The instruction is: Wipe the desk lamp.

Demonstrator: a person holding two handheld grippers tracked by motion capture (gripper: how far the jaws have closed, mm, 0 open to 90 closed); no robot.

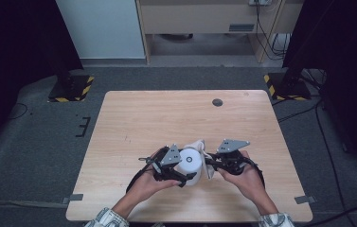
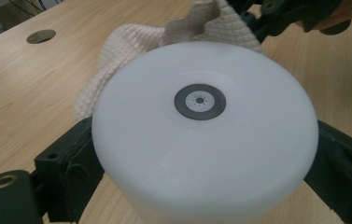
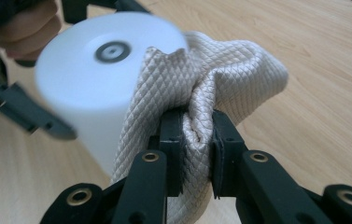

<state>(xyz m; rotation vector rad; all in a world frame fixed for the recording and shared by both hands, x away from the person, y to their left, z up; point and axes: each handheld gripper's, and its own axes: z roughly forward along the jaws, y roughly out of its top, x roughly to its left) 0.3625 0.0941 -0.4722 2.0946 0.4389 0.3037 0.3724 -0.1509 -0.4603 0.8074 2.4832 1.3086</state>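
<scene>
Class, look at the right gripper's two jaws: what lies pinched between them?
A bunched fold of the cream cloth lies between the jaws of the right gripper, as the right gripper view shows; the cloth drapes against the white cylinder.

White cylinder [image 2: 201,140]: smooth, matt, plastic-looking, with small dark ring in middle of top face. Cream cloth [image 3: 220,84]: soft woven fabric, quilted diamond texture, slight sheen. Counter [image 1: 166,113]: pale wood grain, smooth, matt. Left gripper [image 1: 178,176] and right gripper [image 1: 210,163]: black matt plastic jaws, brass-coloured metal rivets.
</scene>
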